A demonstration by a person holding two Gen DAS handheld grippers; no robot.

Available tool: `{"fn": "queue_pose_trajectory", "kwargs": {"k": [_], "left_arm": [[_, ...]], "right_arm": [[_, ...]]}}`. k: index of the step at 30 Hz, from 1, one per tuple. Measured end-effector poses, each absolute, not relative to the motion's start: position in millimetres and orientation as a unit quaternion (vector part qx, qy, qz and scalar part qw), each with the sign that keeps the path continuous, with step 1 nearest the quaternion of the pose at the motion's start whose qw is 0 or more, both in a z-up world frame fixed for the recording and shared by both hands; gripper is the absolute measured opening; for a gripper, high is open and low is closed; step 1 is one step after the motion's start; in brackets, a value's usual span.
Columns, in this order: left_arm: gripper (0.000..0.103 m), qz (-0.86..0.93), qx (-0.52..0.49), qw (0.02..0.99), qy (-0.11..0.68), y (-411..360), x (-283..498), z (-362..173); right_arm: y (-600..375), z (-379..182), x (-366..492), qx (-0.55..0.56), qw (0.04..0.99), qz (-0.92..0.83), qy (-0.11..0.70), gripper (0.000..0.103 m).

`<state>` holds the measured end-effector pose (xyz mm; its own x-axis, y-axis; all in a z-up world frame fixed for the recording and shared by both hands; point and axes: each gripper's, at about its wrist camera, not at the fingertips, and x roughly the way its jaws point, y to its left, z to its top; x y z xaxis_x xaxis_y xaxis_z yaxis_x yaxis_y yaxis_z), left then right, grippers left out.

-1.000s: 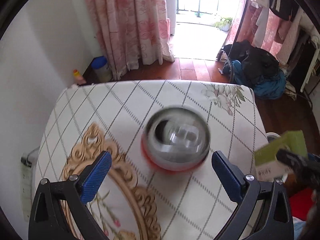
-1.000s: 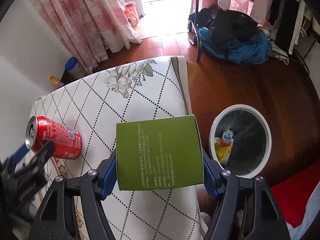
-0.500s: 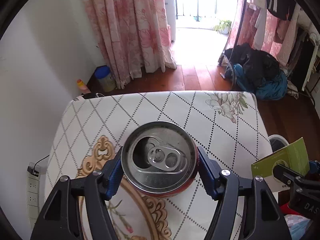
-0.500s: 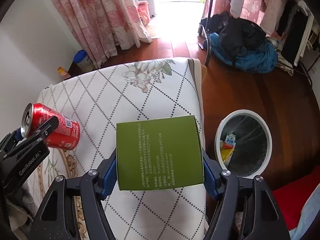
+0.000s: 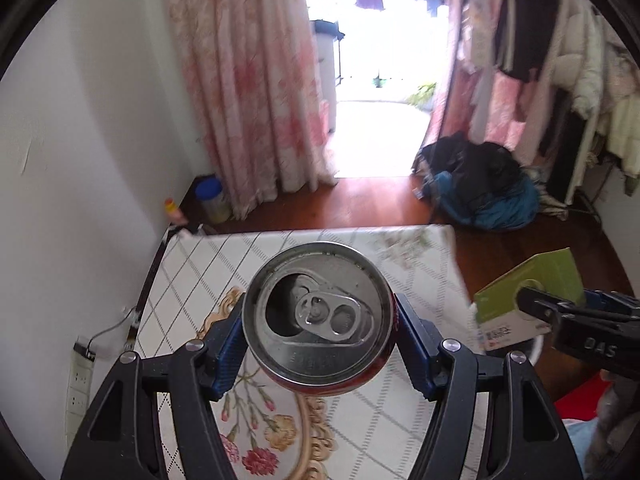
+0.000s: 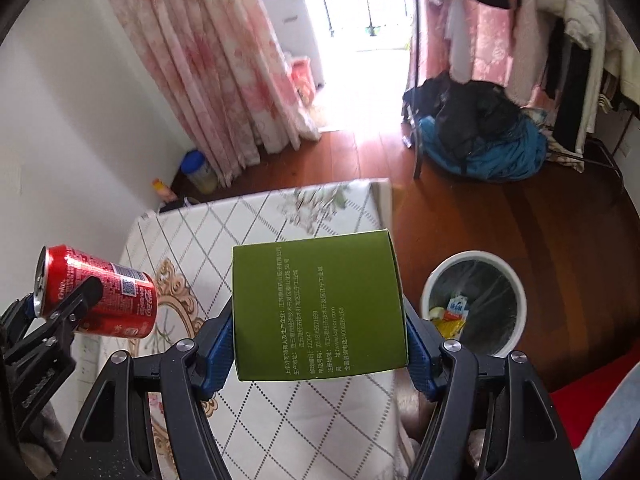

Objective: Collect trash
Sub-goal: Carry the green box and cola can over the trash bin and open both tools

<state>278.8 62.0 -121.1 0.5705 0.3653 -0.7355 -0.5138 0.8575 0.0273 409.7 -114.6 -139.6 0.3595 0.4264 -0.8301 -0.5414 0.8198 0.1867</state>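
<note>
**A:** Starting on the left, what does the left gripper (image 5: 318,334) have?

**B:** Its jaws are closed on the red soda can (image 5: 319,317), one blue pad on each side of the body. The opened top faces back along the fingers toward the camera, and the can is lifted clear of the table (image 5: 416,412), which lies below and beyond the jaws.

**A:** And the right side?

**B:** The right gripper (image 6: 319,344) is clamped on the green box (image 6: 318,306), pinched across its width, with the printed face toward the camera. It is also off the tabletop. In this view the can (image 6: 96,298) hangs out to the left of the jaws.

**A:** Where is the bin?

**B:** The white trash bin (image 6: 516,288) stands on the wood floor, just to the right of the right jaws and lower, past the table edge. It already has a few wrappers (image 6: 450,314) in the bottom.

**A:** So how far along are we?

**B:** I'd say both pieces are picked up and neither is dropped yet. I see no other trash on the visible cloth. What's left, by my judgement, is carrying each over the bin and releasing; the box is nearer.
</note>
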Motion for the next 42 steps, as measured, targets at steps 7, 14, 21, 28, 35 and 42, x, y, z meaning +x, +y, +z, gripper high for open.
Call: {"fn": "queue_pose_trajectory", "kwargs": {"k": [7,14,21,28,35,42], "left_arm": [[0.064,0.190,-0.078,0.905,0.373,-6,315,-79],[0.064,0.118,-0.086,0.905,0.399,-77,388,-92],[0.064,0.049,-0.105,0.871,0.477,-140,482,-162],[0.065,-0.005,-0.161,0.815,0.557,-157,569,-231],[0.085,0.000,-0.195,0.786,0.587,-151,601,-260],[0.100,0.051,-0.152,0.803,0.574,-136,568,-259]], "right_arm": [[-197,-114,431,-0.022,0.845,0.258,0.469,0.073],[-298,-139,488,0.014,0.852,0.191,0.487,0.073],[-363,-208,547,0.030,0.831,0.142,0.537,0.073],[-378,-274,598,0.039,0.807,0.120,0.577,0.073],[-373,-318,632,0.056,0.787,0.127,0.601,0.086],[-365,-329,621,0.027,0.790,0.110,0.603,0.103]]}}
